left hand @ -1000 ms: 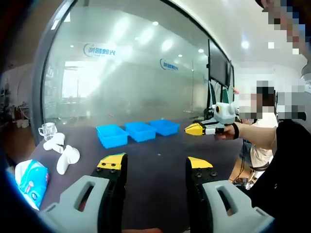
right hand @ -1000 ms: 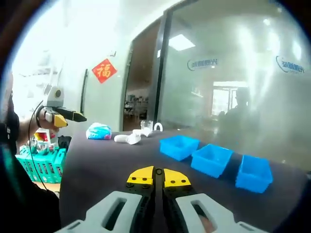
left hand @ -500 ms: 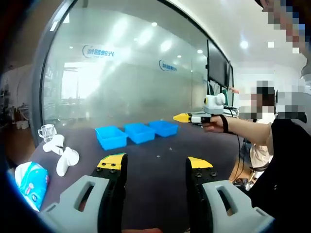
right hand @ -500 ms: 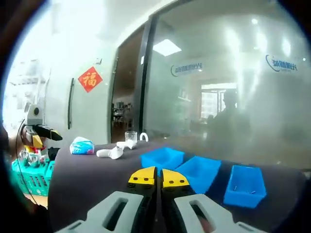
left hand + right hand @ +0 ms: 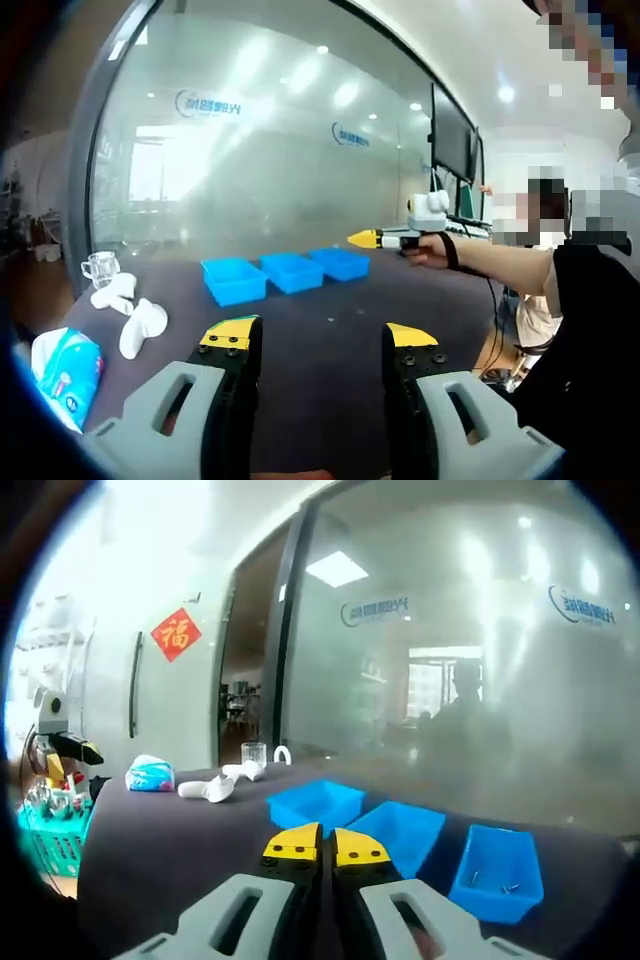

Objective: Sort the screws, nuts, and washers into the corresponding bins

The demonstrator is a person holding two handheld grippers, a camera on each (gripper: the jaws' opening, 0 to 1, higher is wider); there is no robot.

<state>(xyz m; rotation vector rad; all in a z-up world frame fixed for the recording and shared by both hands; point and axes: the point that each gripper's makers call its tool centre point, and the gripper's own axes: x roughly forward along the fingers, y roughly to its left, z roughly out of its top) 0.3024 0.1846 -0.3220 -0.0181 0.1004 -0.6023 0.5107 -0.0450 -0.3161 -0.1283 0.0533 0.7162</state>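
So from my seat: the left gripper (image 5: pixel 320 340) sits low over the dark table (image 5: pixel 330 330) with its jaws spread wide and nothing between them. The right gripper (image 5: pixel 320 845) has its yellow tips pressed together, and I can't see anything pinched in there.

The three blue bins (image 5: pixel 290 272) are lined up straight ahead of the left claw, well out from its tips. In the right gripper view they're just past the tips and off to the right, and the rightmost bin (image 5: pixel 497 883) already has a few small metal bits lying in it. Can't tell if they're screws or nuts, way too small. There's one tiny speck on the table (image 5: pixel 326 320) ahead of the left claw, between it and the bins; could be a loose piece, not sure.

My take on handling: this hardware is tiny, hard, light and slippery, so it'll skate on the tabletop or pop out of the tips. I'd pinch screws across the shank, nuts across the flats, and washers by tipping up an edge first.
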